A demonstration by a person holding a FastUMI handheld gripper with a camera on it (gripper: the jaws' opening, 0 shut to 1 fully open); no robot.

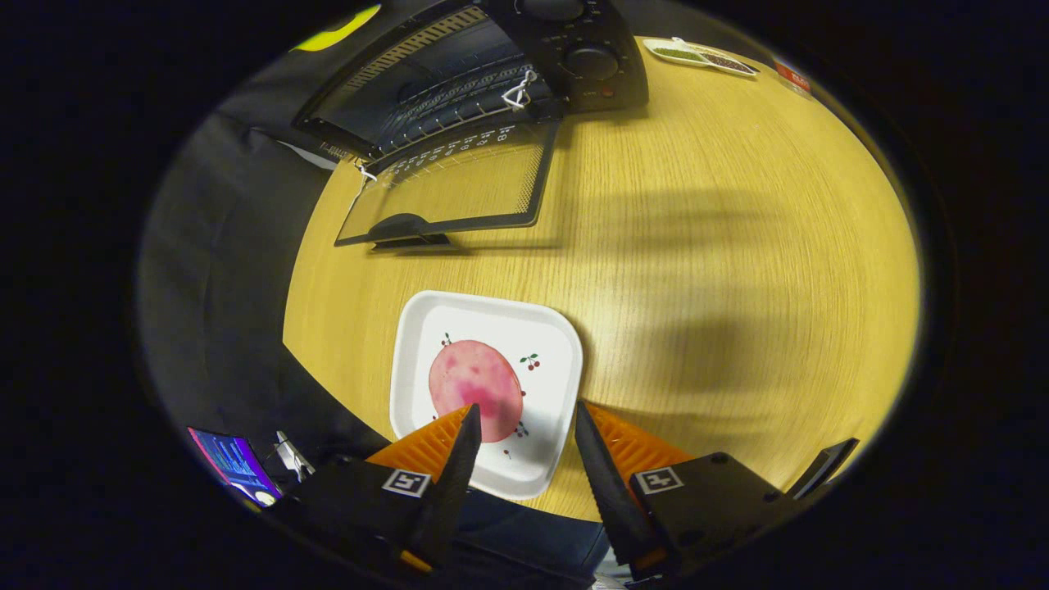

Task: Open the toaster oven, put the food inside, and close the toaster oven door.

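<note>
round pink slice of food [475, 387] lies on a square white plate with cherry prints [541, 328], on the wooden table [697, 246]. gripper [521, 424] fingers spread, gripping nothing, left tip over the slice's near edge. black toaster oven [492, 65] beyond, glass door [451, 184] already down: opening done; loading and closing remain. oven interior dim, rack hard to make out.

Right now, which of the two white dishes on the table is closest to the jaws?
The square white plate holding the pink slice, just ahead of the open jaws. The other dish sits far off beside the oven.
</note>
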